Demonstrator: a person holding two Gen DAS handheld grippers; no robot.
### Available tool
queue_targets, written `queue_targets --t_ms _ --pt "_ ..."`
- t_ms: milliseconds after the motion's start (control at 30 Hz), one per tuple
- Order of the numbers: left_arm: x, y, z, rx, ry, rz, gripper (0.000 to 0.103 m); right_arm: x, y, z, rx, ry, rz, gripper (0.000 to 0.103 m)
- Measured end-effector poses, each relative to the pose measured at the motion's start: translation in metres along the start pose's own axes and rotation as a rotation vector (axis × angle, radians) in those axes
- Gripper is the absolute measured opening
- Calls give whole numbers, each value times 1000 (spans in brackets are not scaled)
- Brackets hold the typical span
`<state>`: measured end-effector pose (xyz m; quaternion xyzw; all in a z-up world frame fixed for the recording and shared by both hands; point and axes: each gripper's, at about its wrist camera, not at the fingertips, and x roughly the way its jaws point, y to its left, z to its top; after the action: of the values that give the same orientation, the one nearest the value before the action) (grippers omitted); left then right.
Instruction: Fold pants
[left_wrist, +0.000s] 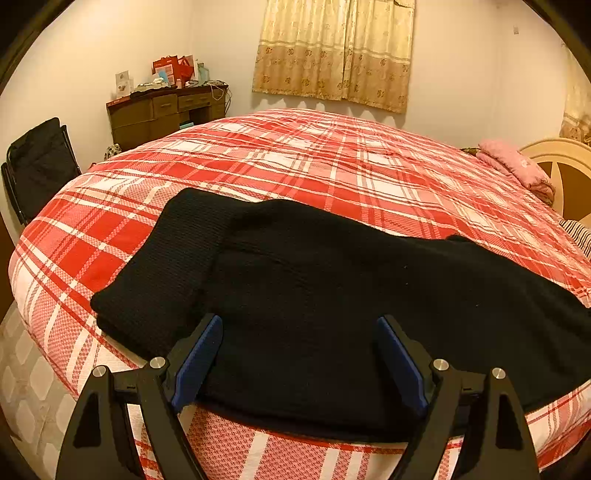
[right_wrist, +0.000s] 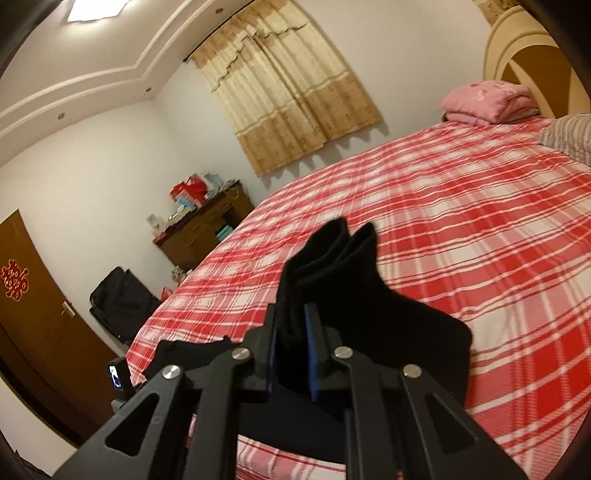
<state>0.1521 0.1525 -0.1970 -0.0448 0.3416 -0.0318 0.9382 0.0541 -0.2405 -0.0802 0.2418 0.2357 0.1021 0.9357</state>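
1. On the red-and-white plaid bedspread (left_wrist: 295, 155) lie the black pants (left_wrist: 314, 288), spread across the near edge of the bed, running from about nine o'clock in my left view over to three o'clock.
2. My left gripper (left_wrist: 299, 354) hangs just above the pants near six o'clock, its jaws standing wide with nothing pinched between them; the blue pads (left_wrist: 195, 362) flank the dark cloth without pressing it.
3. At the nine o'clock side of that view, a part of the pants lies folded over as a thicker band, its end toward the foot of the bed.
4. My right gripper (right_wrist: 291, 350) has its jaws drawn narrow and clamped on a bunch of the pants (right_wrist: 332, 258), which stands up out of the fingers toward twelve o'clock in two peaks.
5. From that grip more black cloth falls away toward four o'clock and drapes down to the bedspread (right_wrist: 461, 240).
6. A pink folded blanket (right_wrist: 484, 99) sits at the head of the bed, at about two o'clock in my right view, next to the cream headboard (right_wrist: 517, 55).
7. A brown desk (left_wrist: 166, 110) stands against the wall at about eleven o'clock in my left view, and beige curtains (left_wrist: 332, 51) hang at twelve.
8. A black bag (right_wrist: 118, 302) rests on the floor at nine o'clock in my right view, near a brown door (right_wrist: 33, 295).
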Motion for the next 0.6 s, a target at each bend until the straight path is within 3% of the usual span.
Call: queue_targets --t_ms 433,533,600 --pt "-13 -7 5 -12 -31 -44 86 75 37 -37 -97 176 44 16" --pt "-17 -21 5 0 -22 -125 86 93 44 -52 -137 231 40 16" --pt "-19 -36 5 8 -2 -218 86 106 45 -64 -156 275 37 16"
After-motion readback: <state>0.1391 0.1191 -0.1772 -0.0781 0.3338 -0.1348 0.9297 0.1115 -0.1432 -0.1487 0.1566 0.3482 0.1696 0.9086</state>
